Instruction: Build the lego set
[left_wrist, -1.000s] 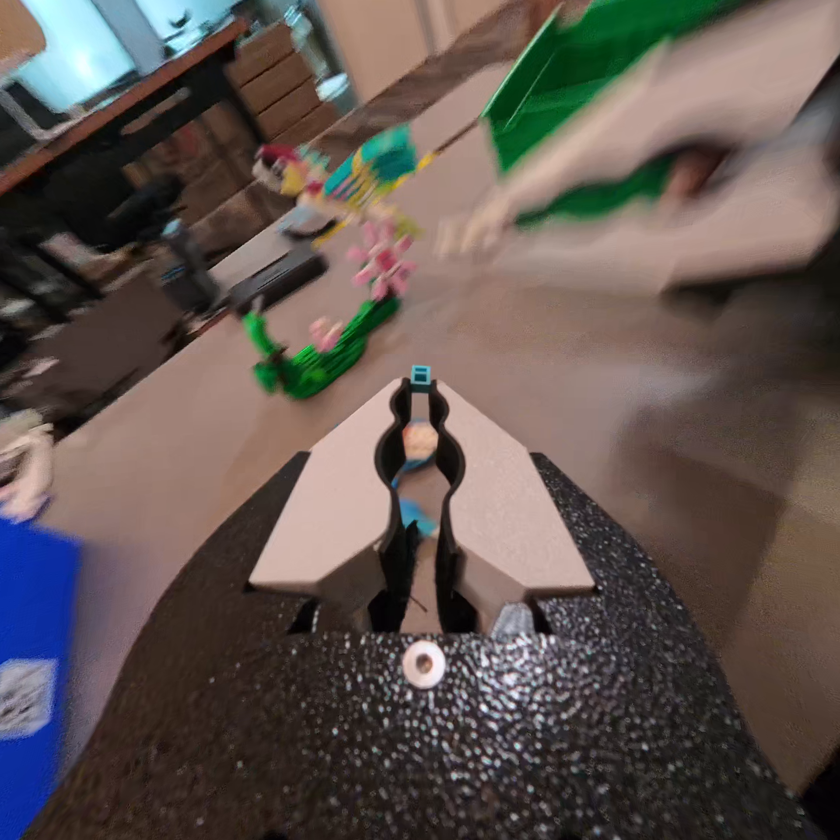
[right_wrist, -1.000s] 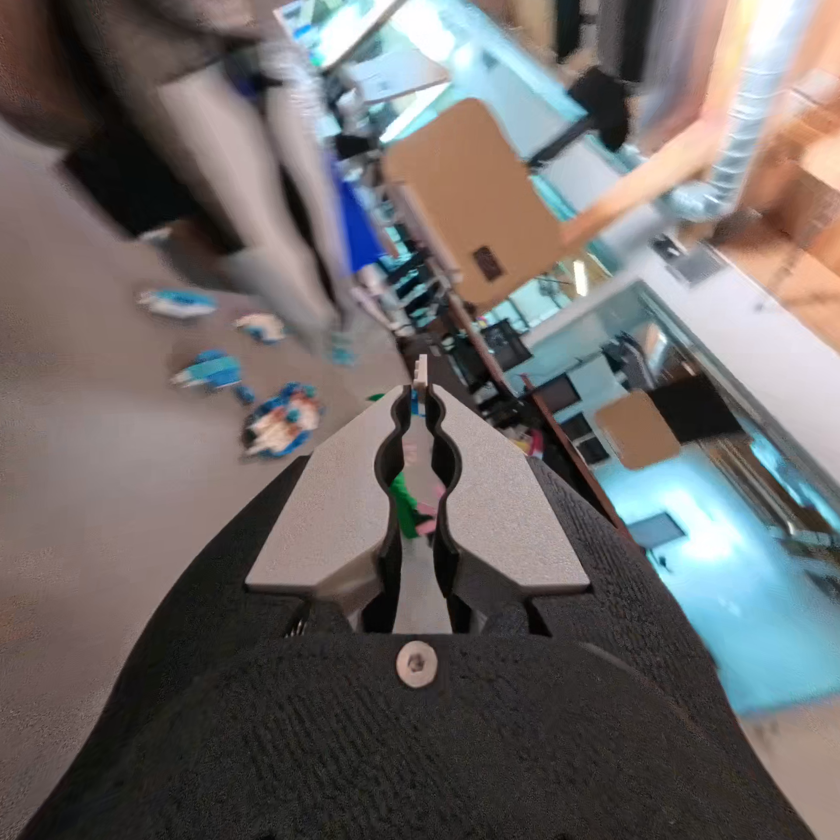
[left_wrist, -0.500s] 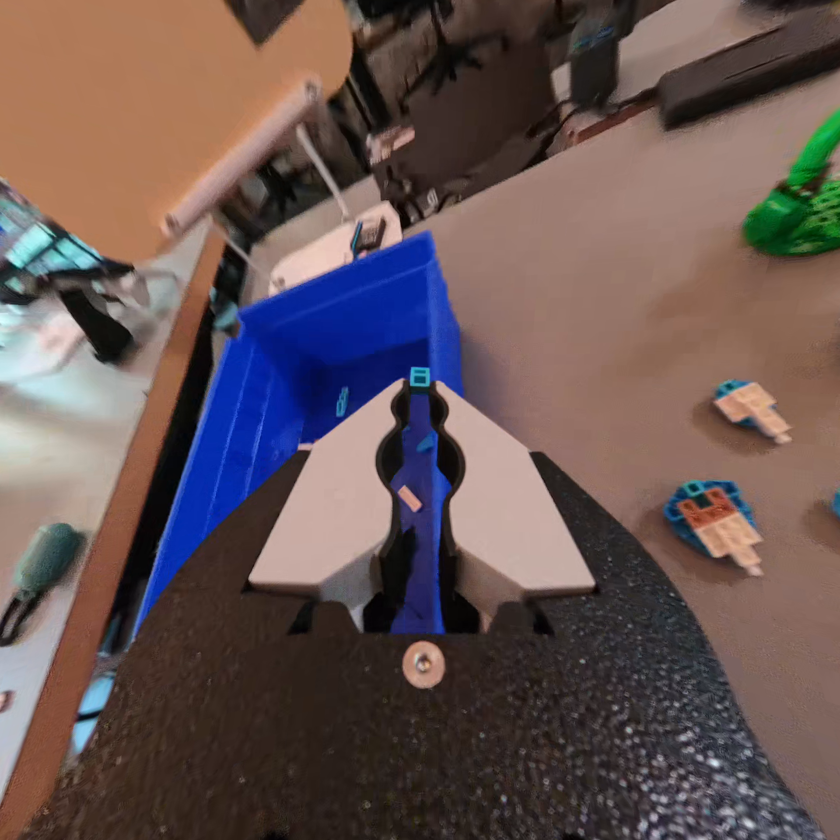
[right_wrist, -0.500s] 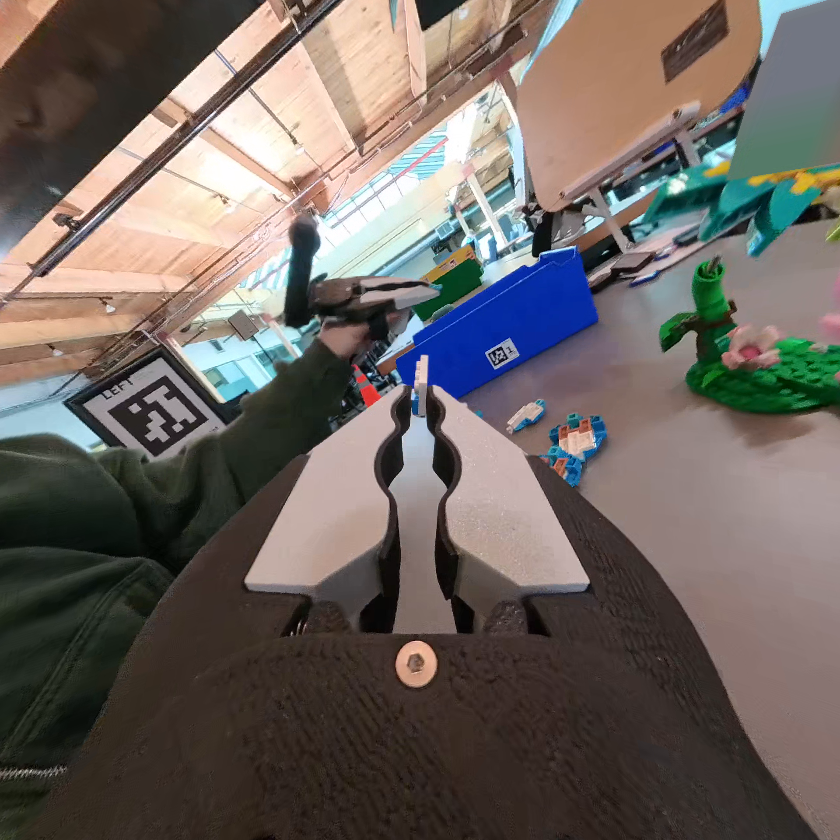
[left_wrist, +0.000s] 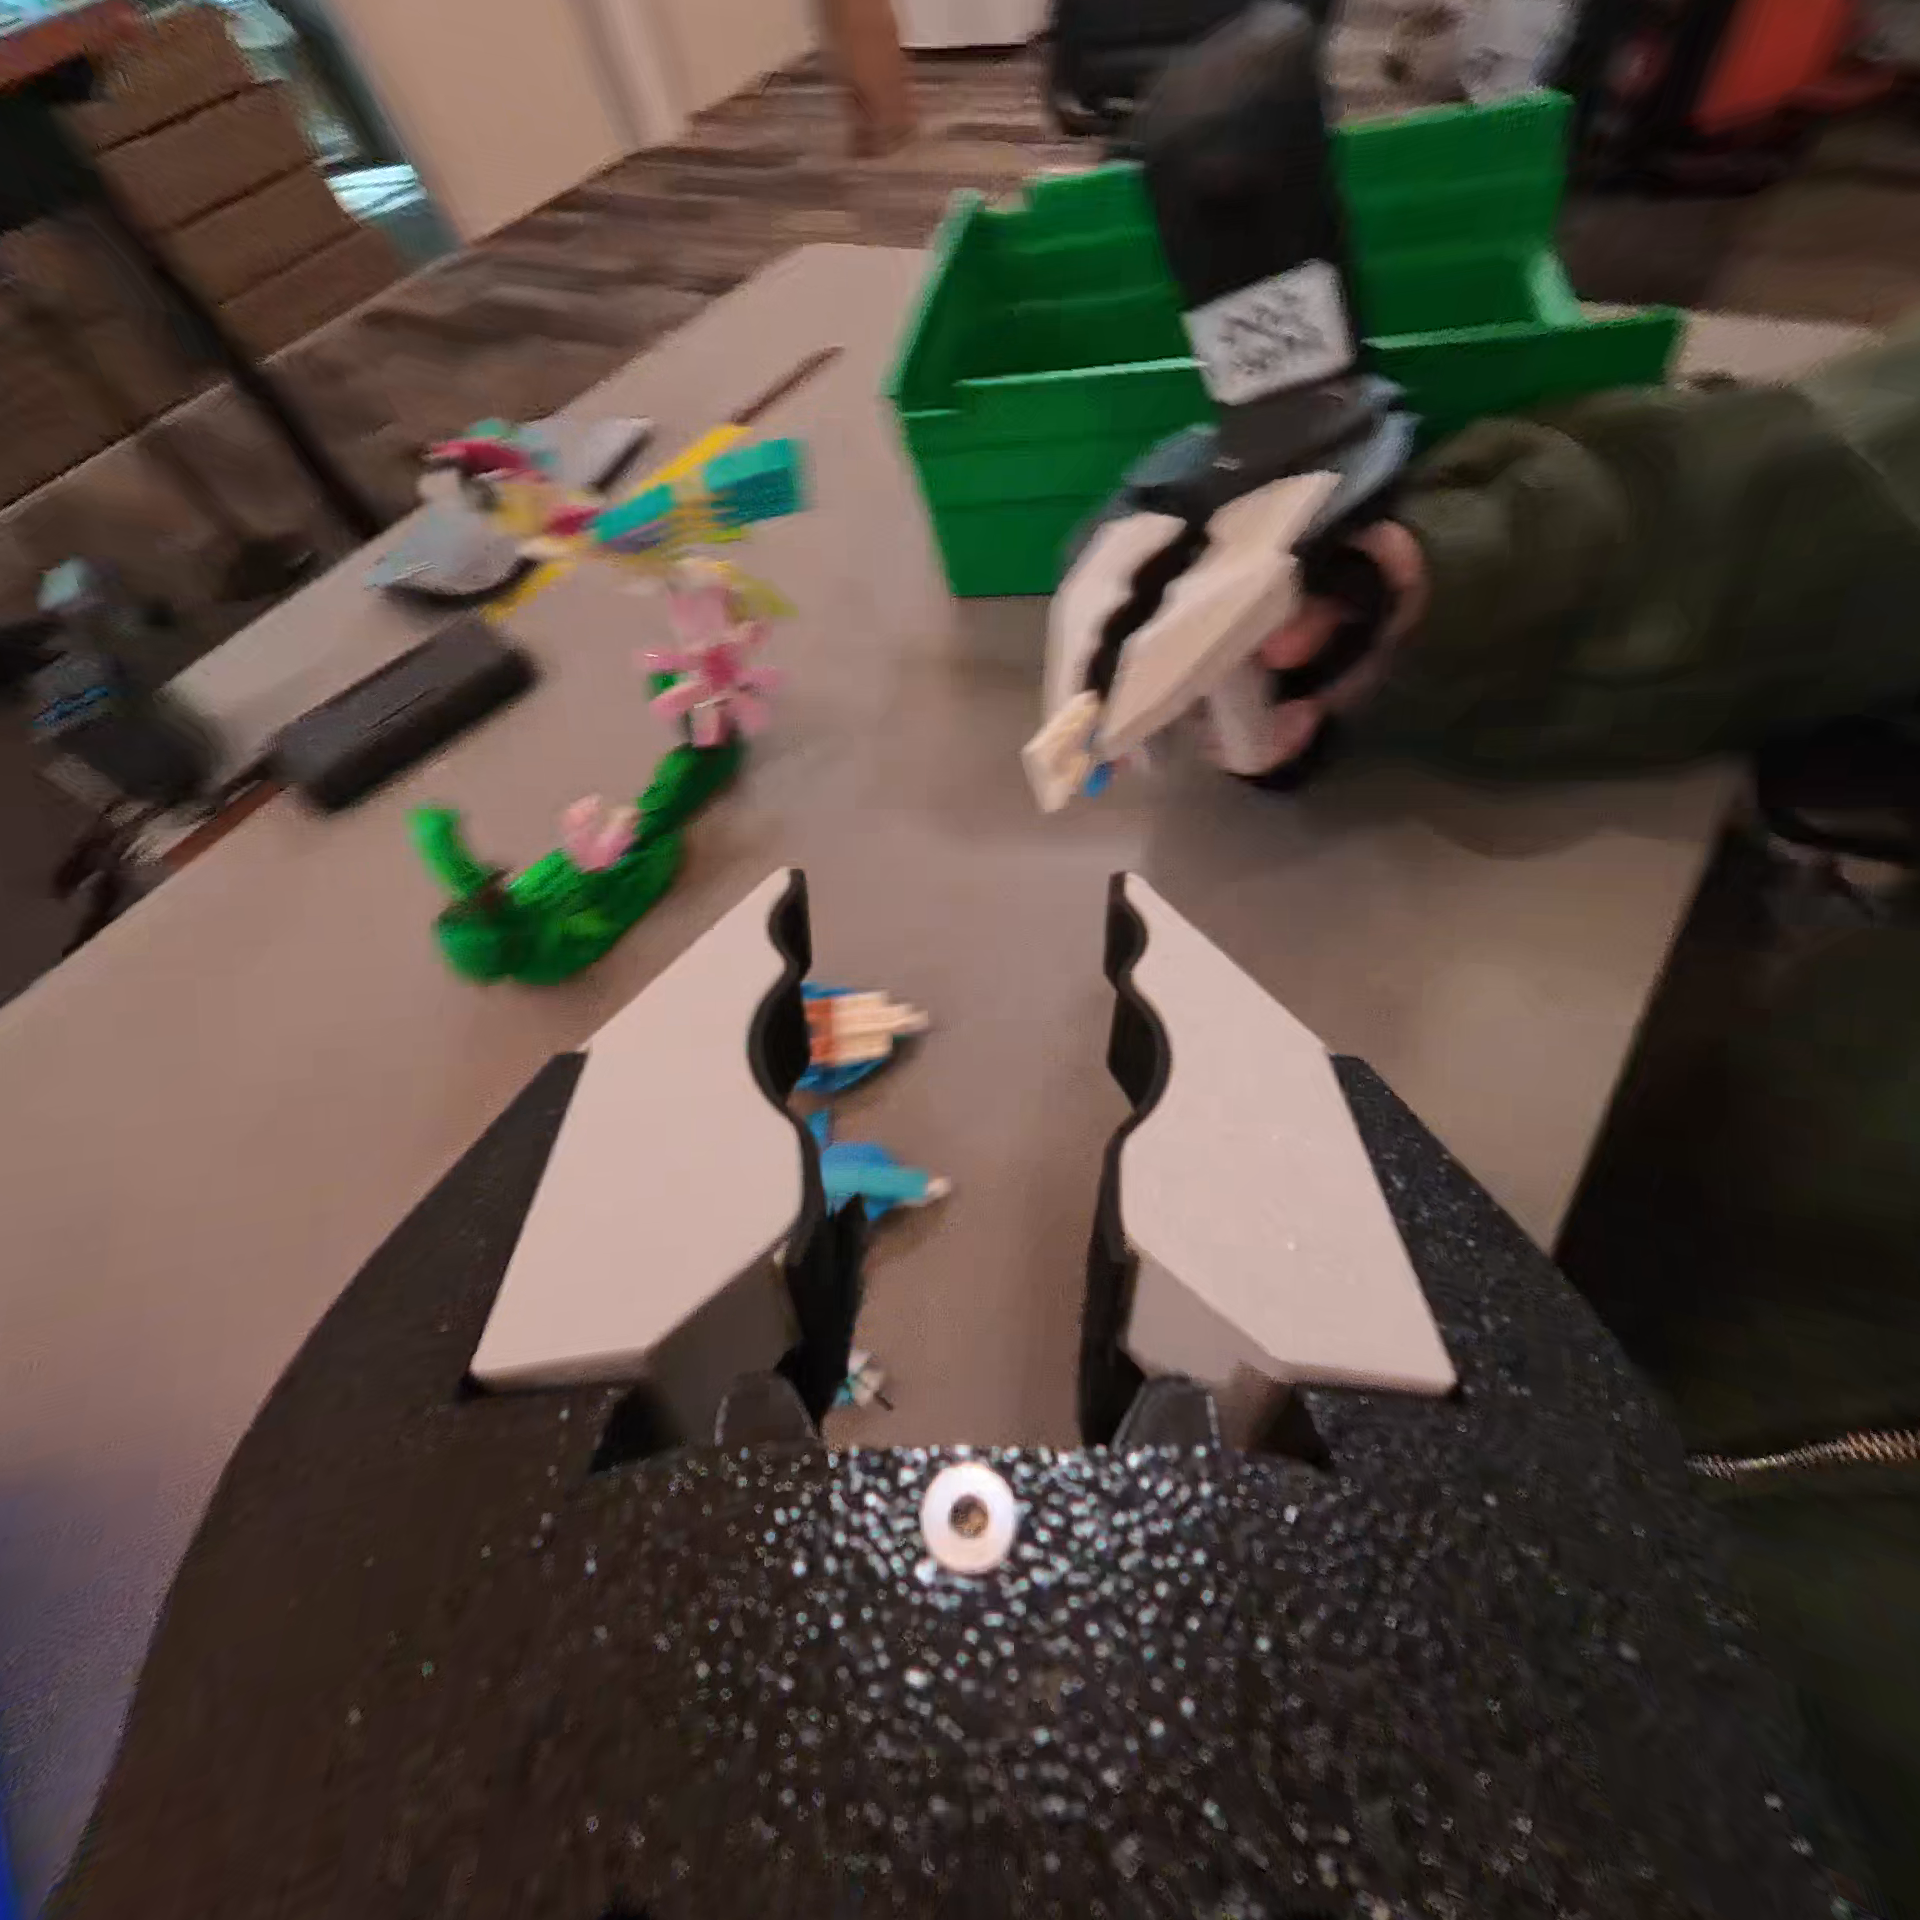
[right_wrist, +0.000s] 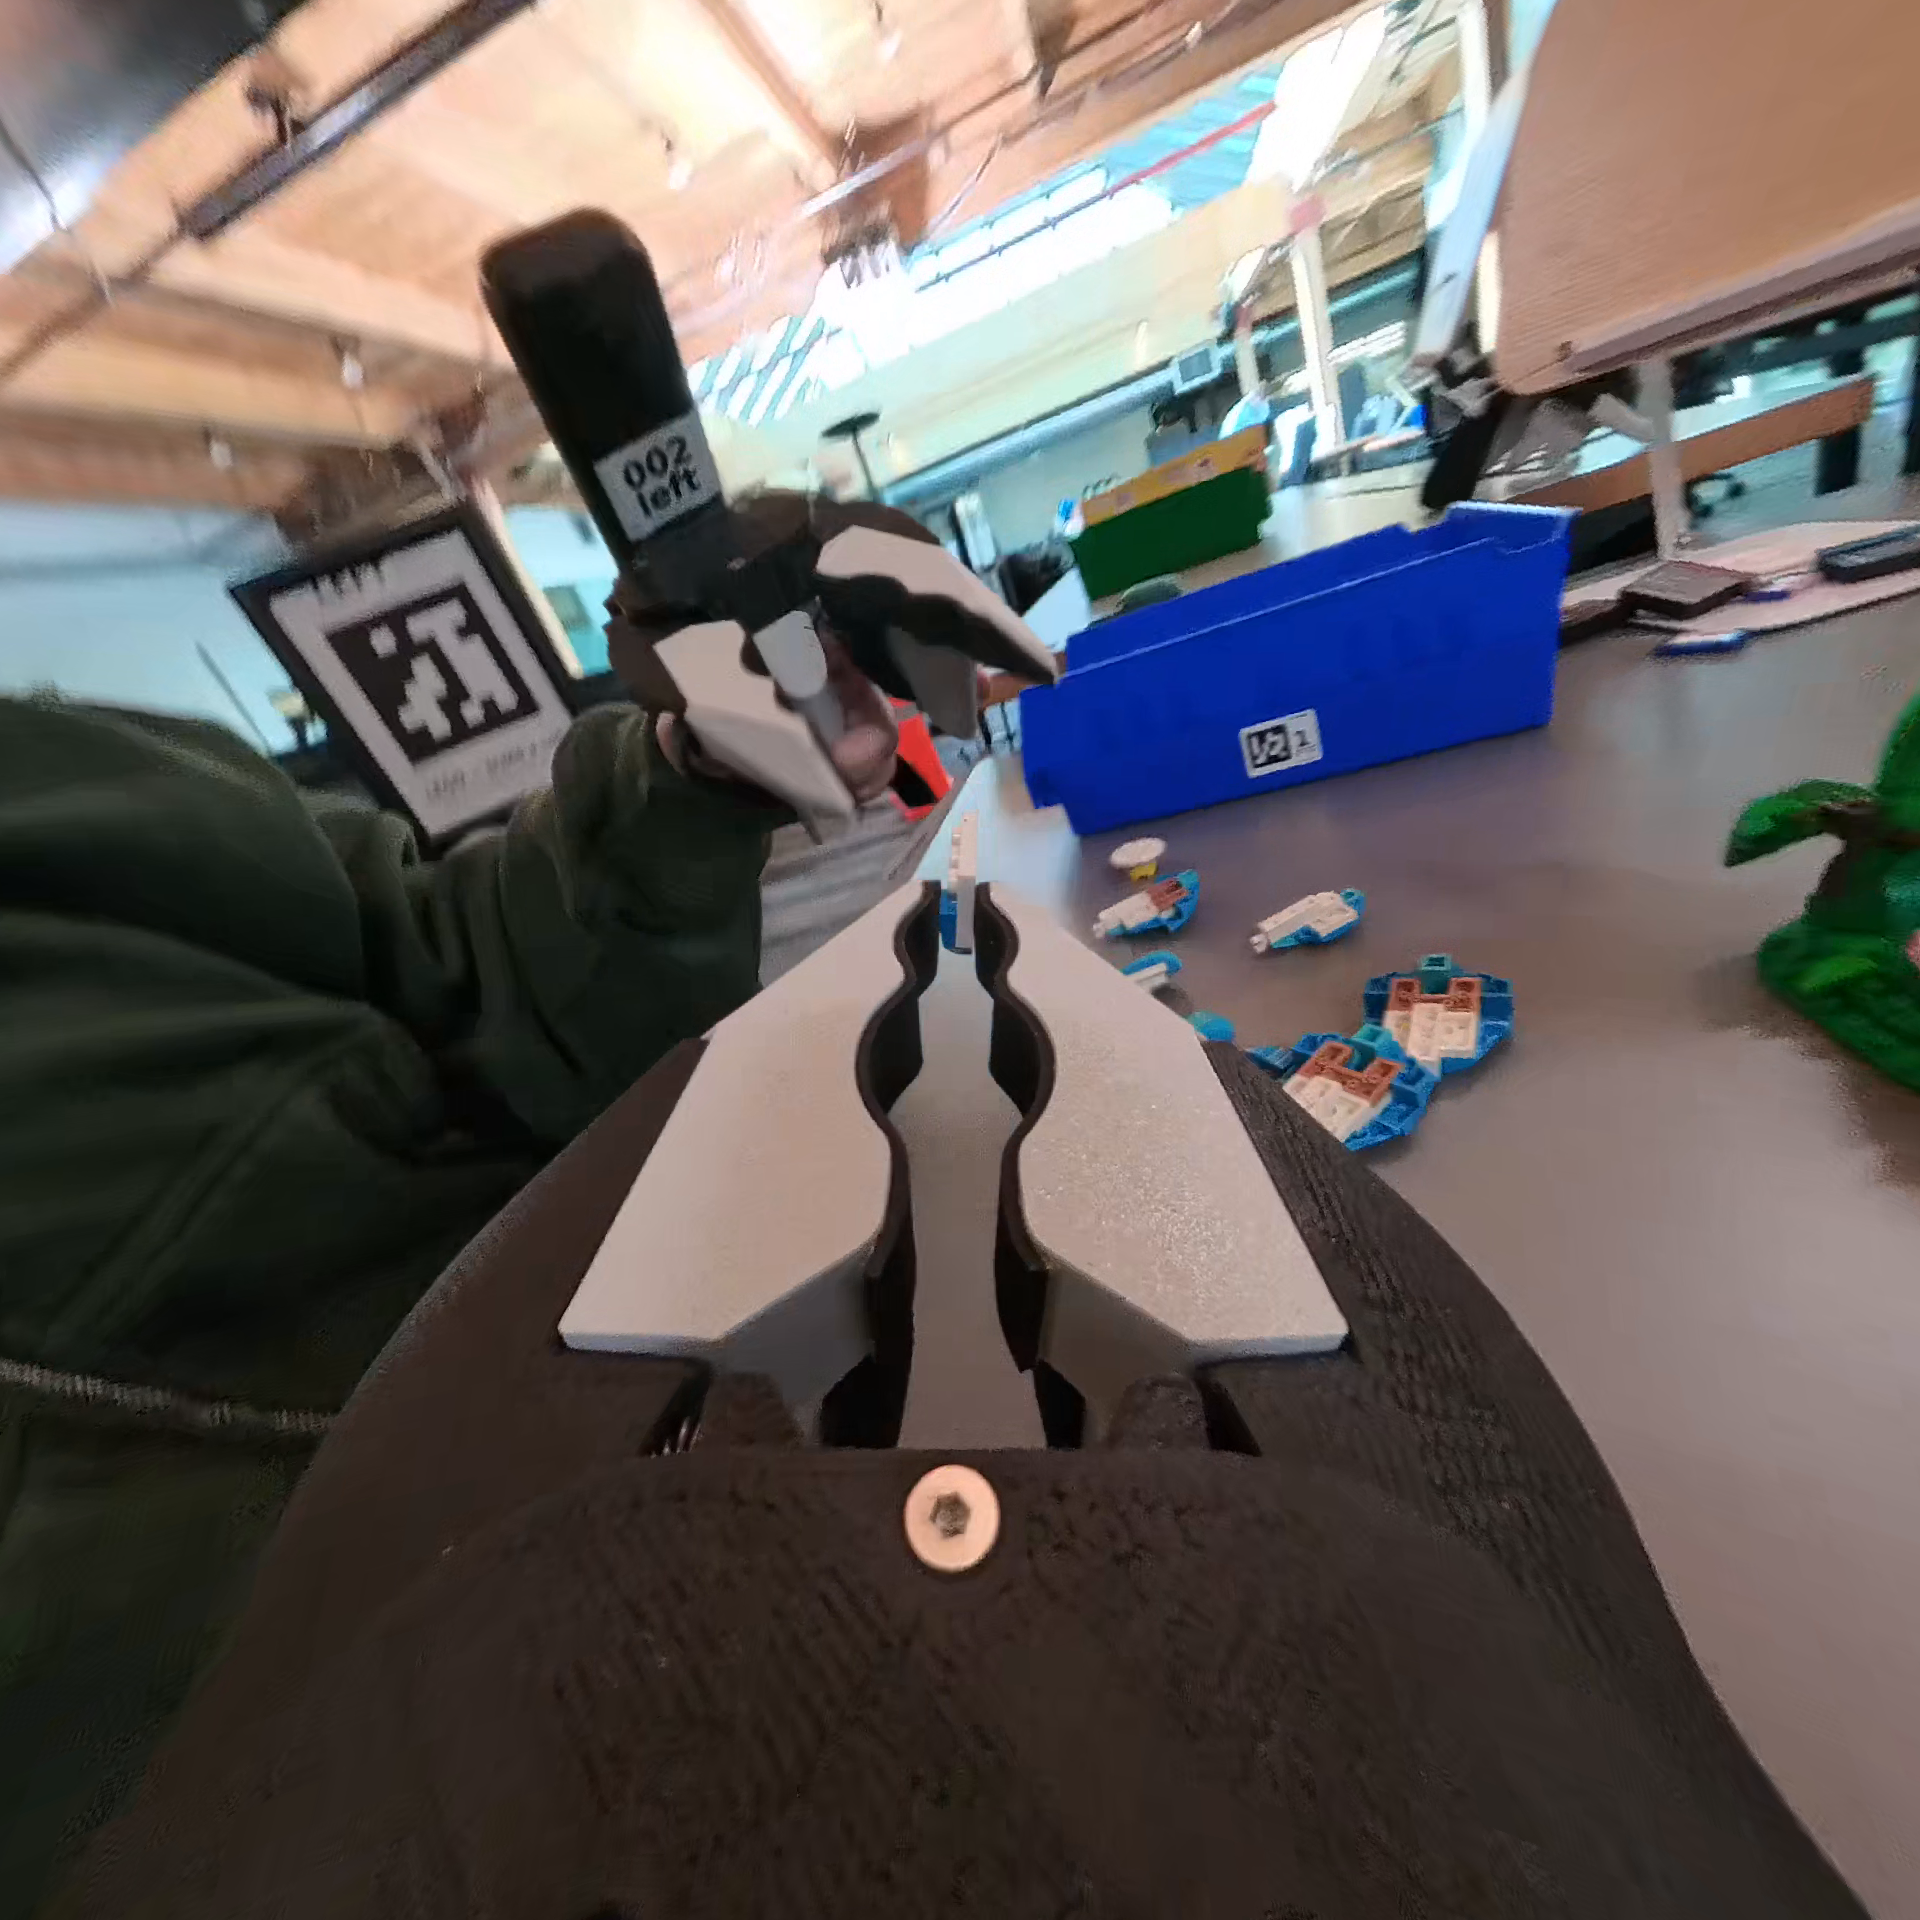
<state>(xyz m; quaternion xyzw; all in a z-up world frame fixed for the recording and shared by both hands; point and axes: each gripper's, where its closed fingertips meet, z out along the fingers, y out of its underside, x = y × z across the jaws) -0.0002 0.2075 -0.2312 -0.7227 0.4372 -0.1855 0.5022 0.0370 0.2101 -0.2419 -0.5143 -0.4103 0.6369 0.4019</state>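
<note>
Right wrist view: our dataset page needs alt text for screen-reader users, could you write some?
The right gripper is shut on a small white brick piece above a grey table. Beyond lie blue, white and brown brick pieces, a blue bin and a green brick plant. At left, a green-sleeved person holds the left gripper, open, raised.
</note>
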